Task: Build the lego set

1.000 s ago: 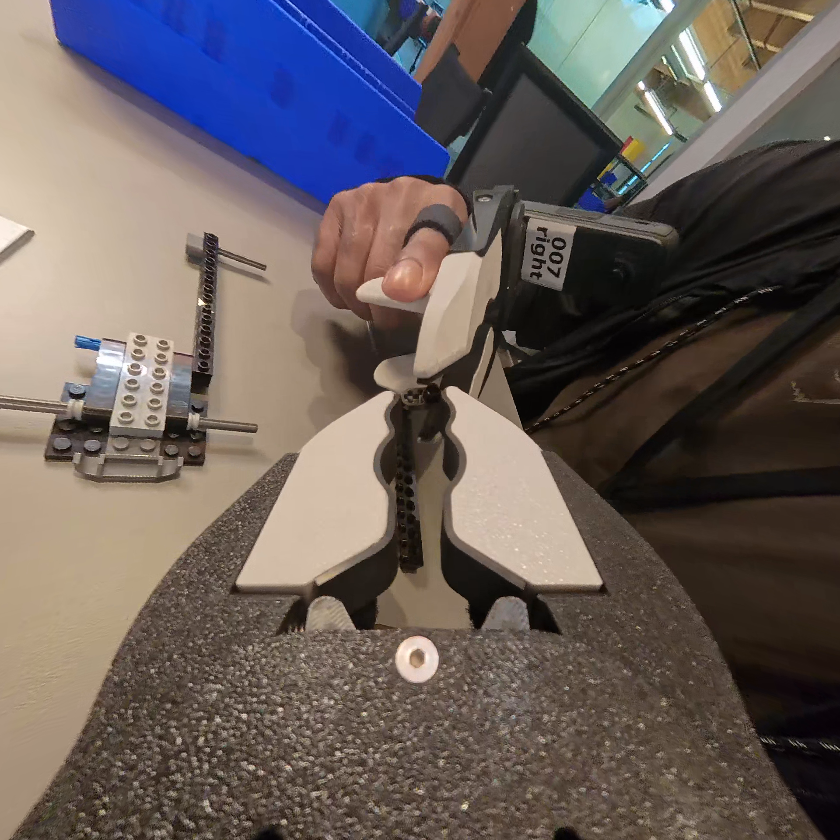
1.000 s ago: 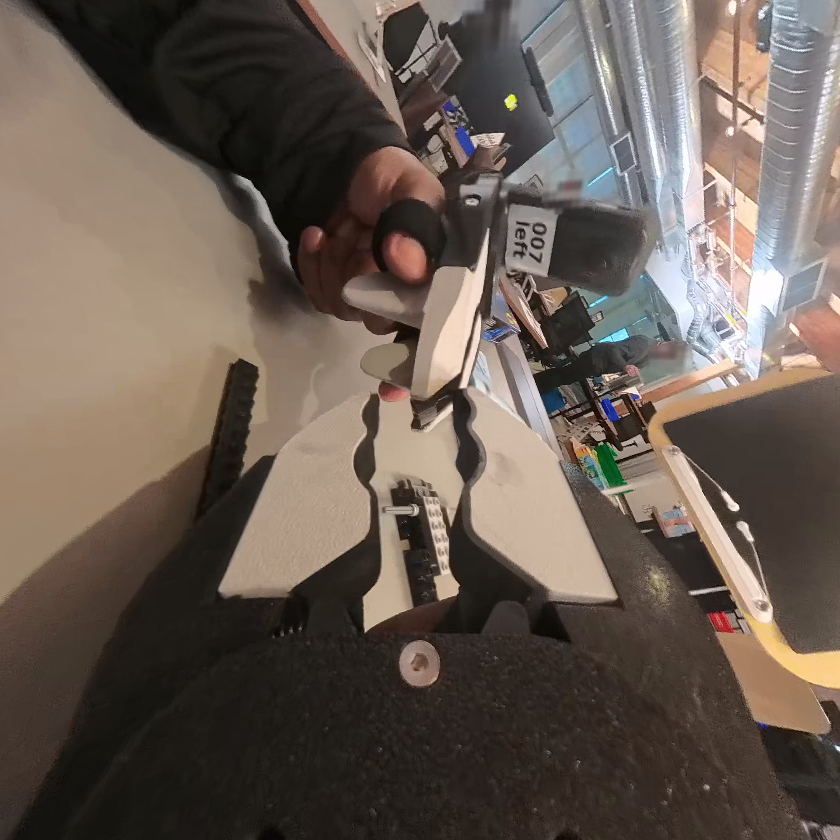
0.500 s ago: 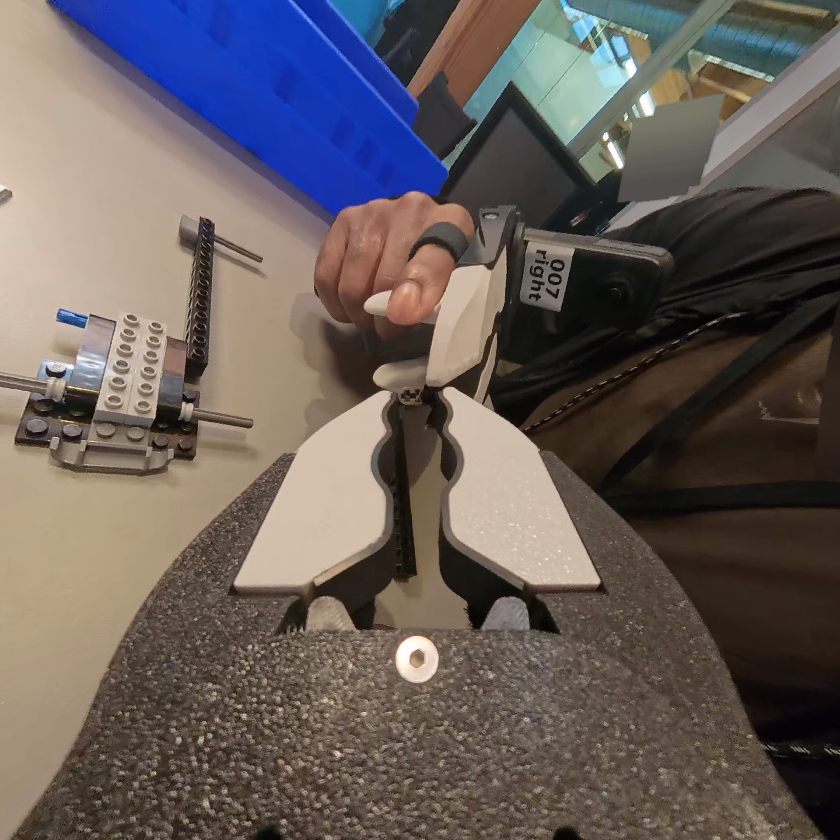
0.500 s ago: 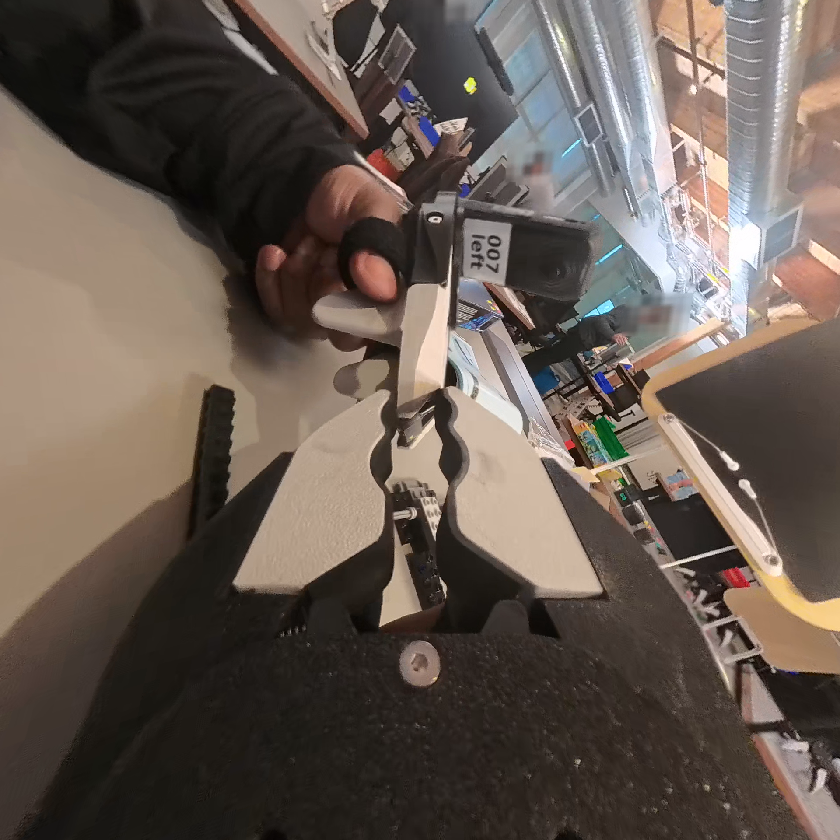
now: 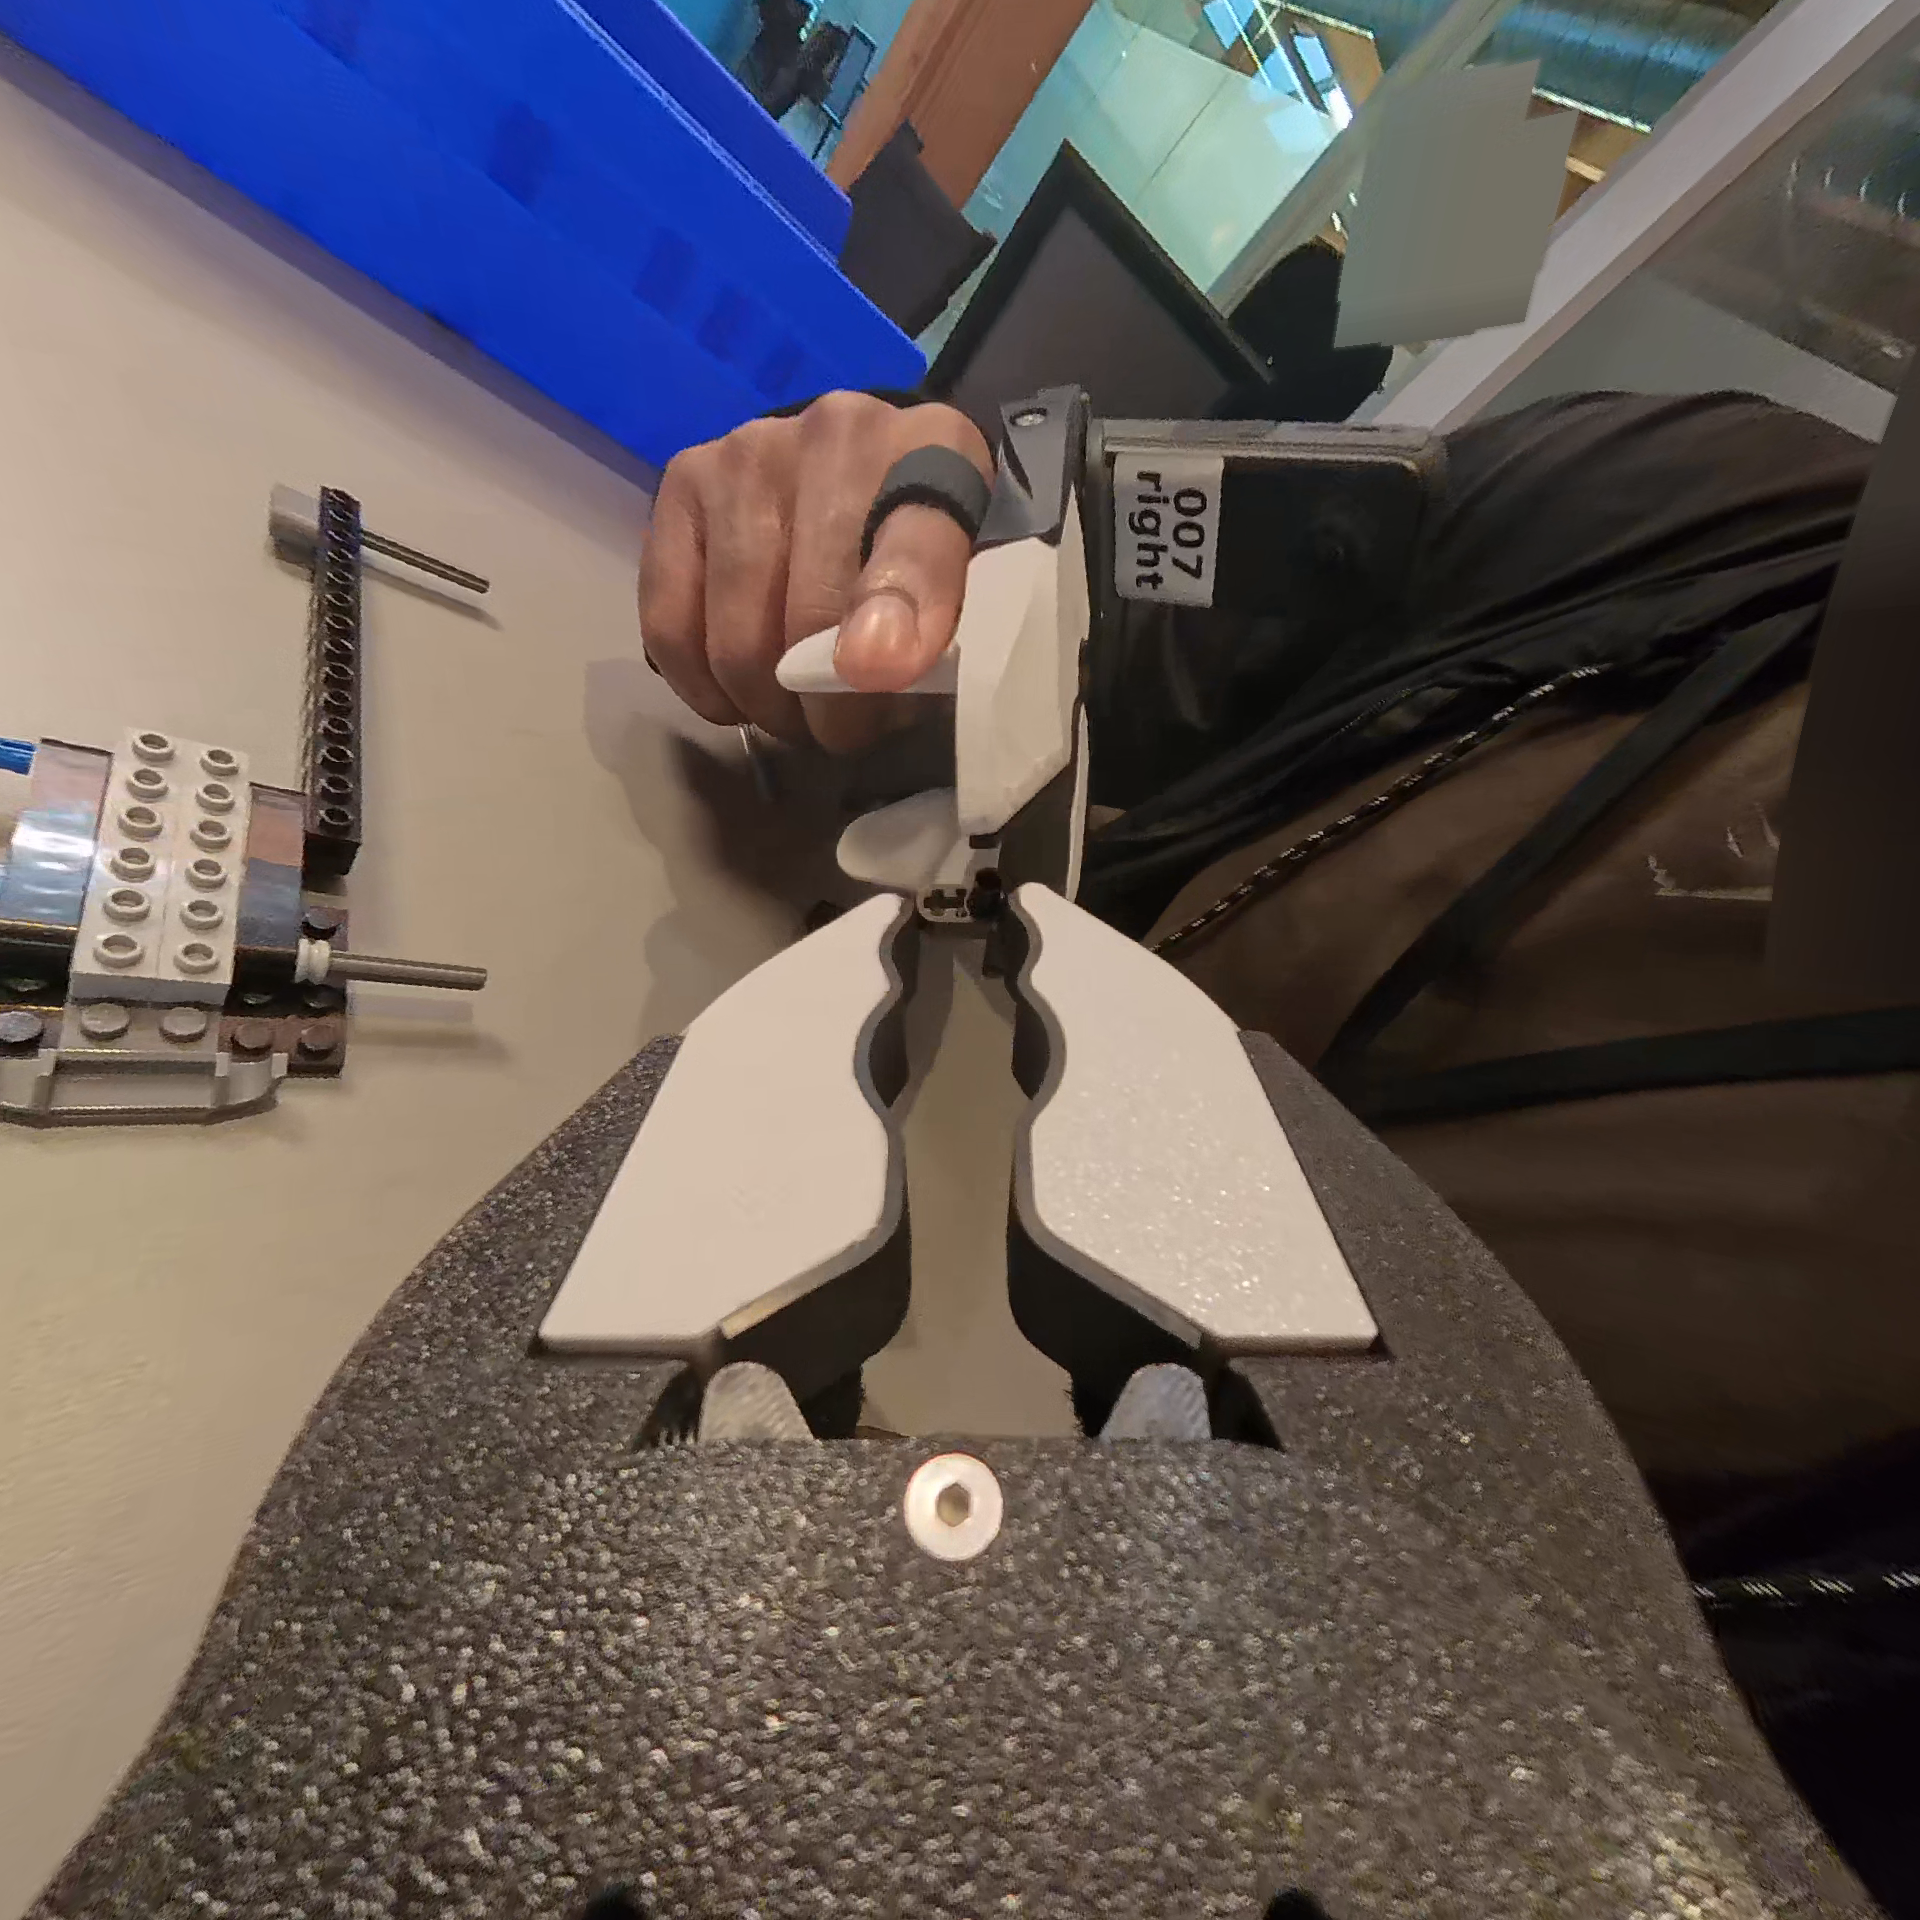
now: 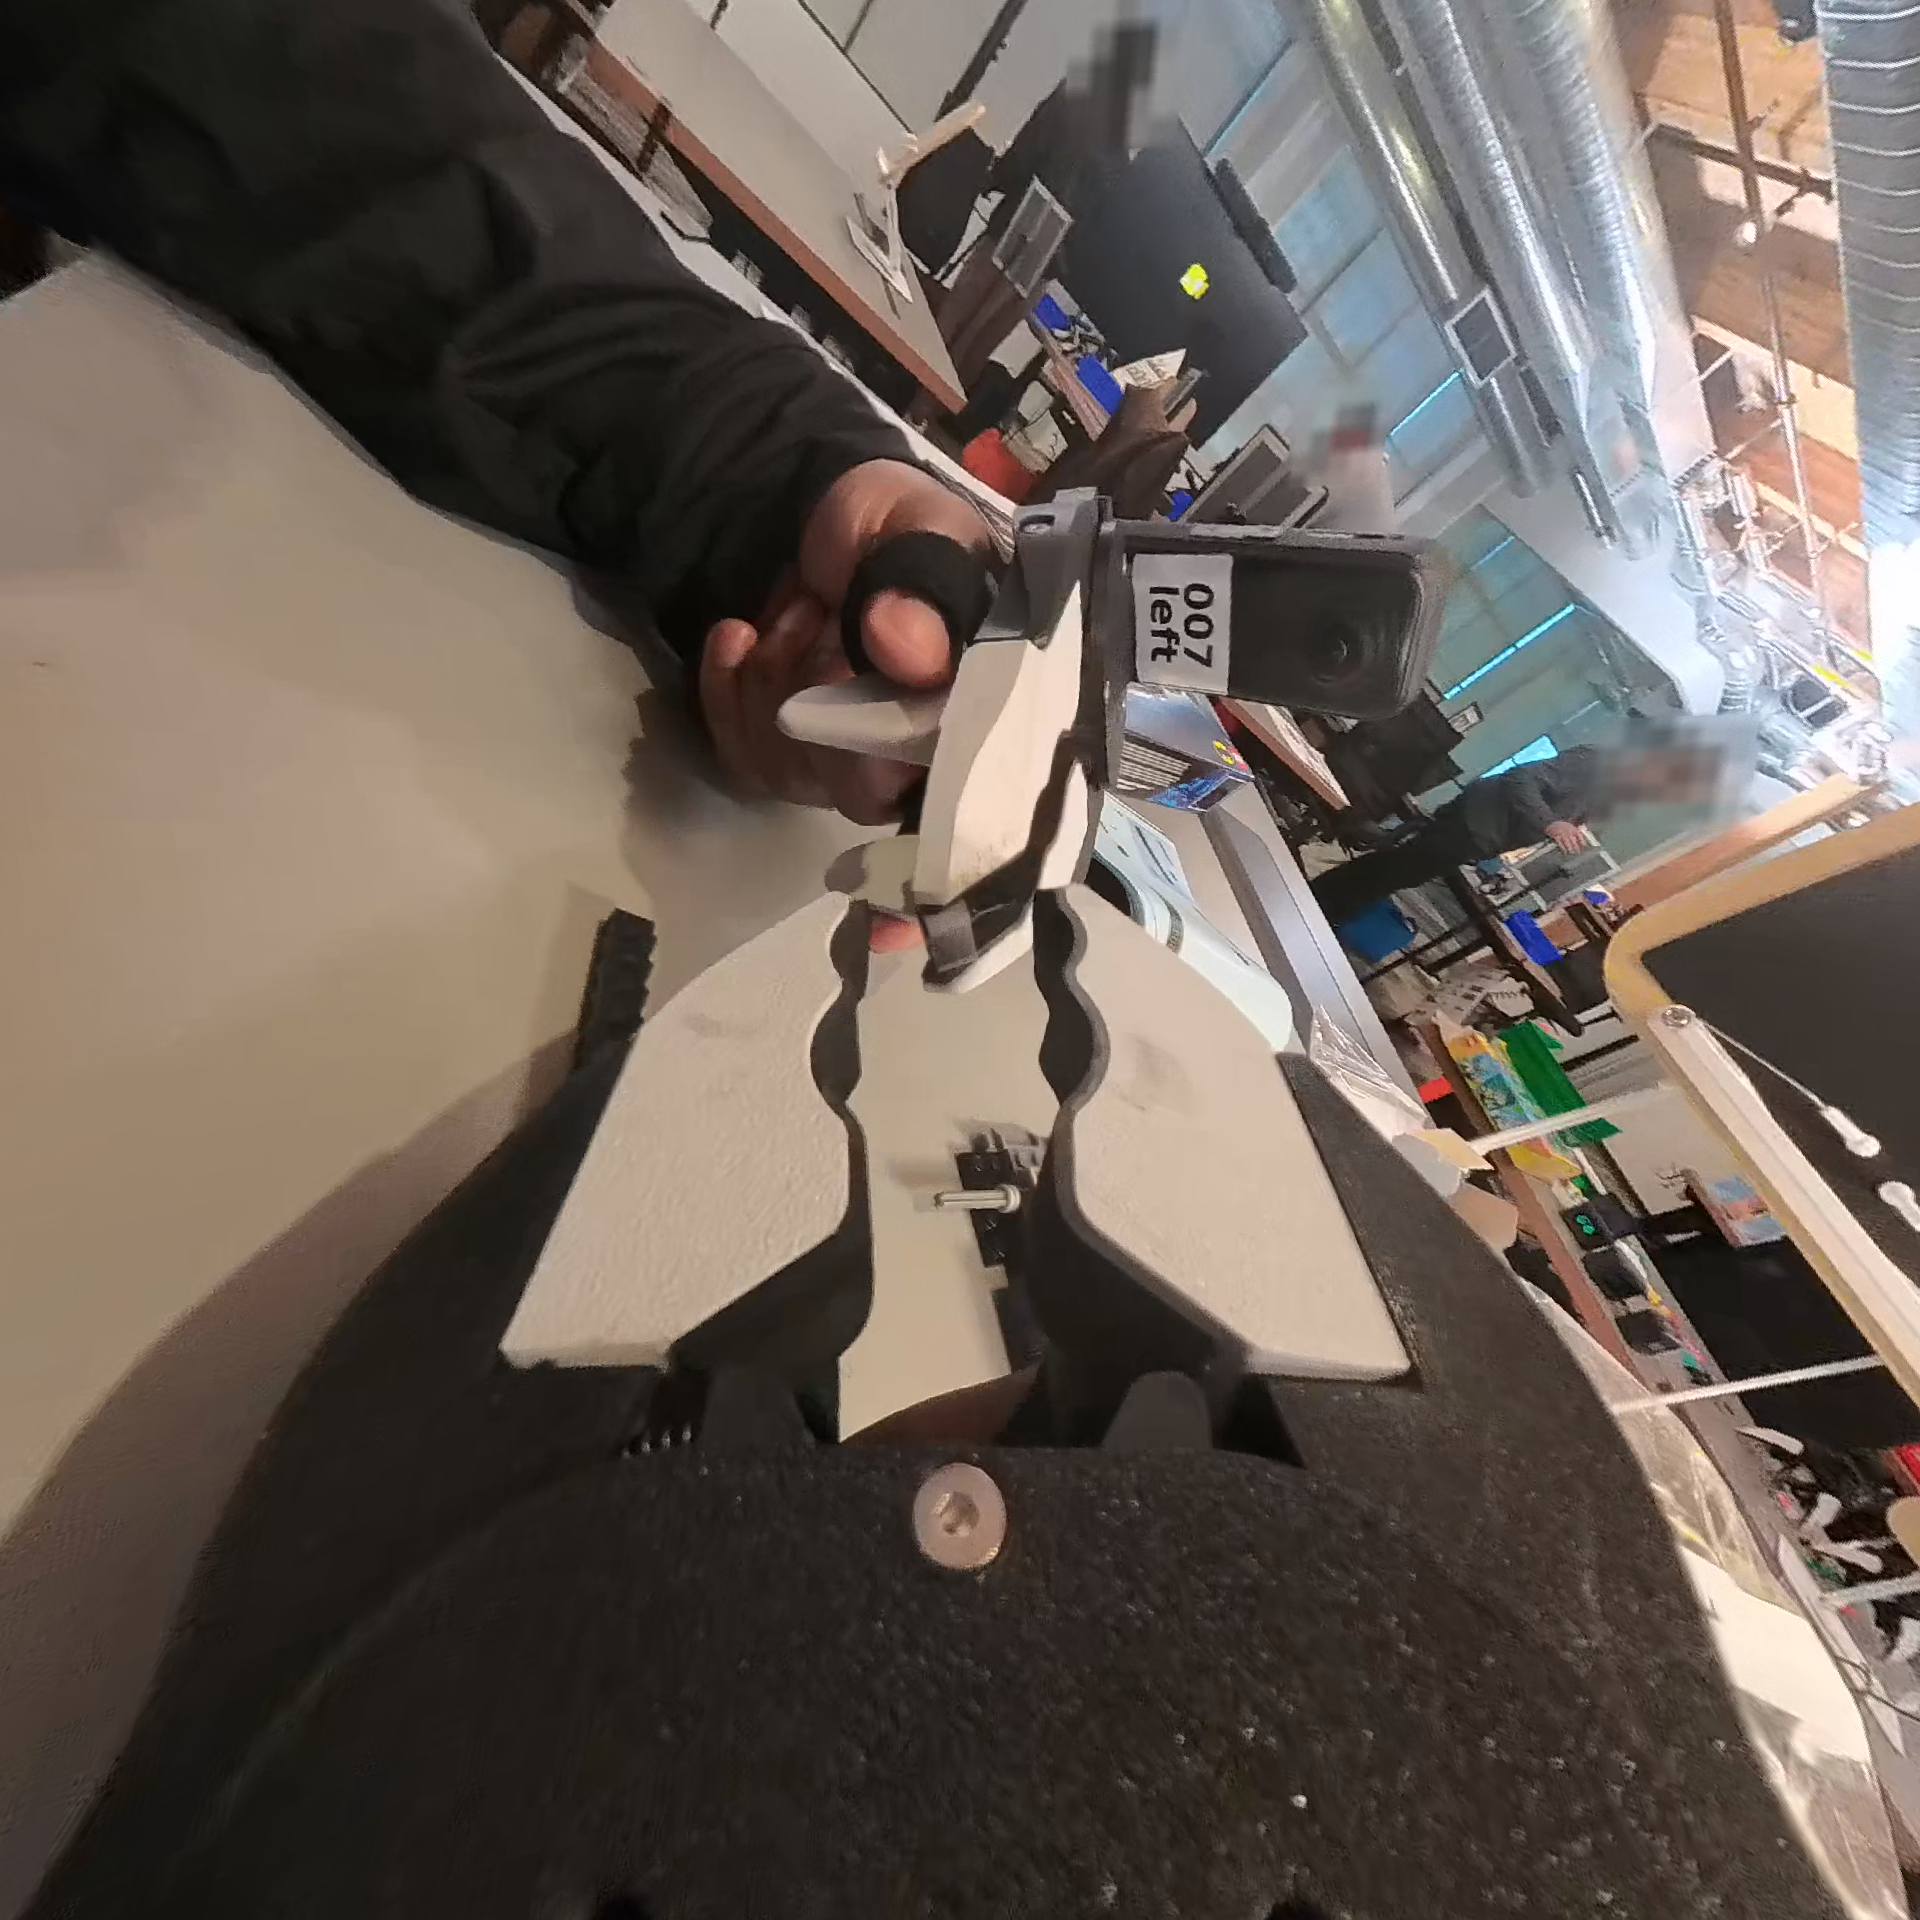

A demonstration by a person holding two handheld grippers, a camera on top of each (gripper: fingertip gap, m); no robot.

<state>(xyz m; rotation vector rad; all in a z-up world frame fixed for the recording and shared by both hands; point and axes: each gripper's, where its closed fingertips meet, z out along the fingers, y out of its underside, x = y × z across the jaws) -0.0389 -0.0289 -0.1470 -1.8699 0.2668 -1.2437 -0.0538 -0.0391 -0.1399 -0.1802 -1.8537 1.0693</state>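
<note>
While the two grippers meet tip to tip above the table, the left gripper is clenched on a small gray piece with a black bit at its side, pinched right at the ends of its fingers. How firmly the pads bear on it is hard to tell, since the piece is tiny and partly hidden.

The right gripper has its jaws spread wide and grasps nothing. The tips of the left gripper, with the gray piece, sit in the gap between its fingers without touching either pad. Each gripper is held by a hand with a dark band around the thumb, and a dark sleeve reaches in from the upper left of the right wrist view.

To the left of the left gripper, a gray and black brick assembly lies flat on the table with a thin metal rod sticking out of its side. A long black beam with holes lies against its far corner. A blue bin stands farther back.
</note>
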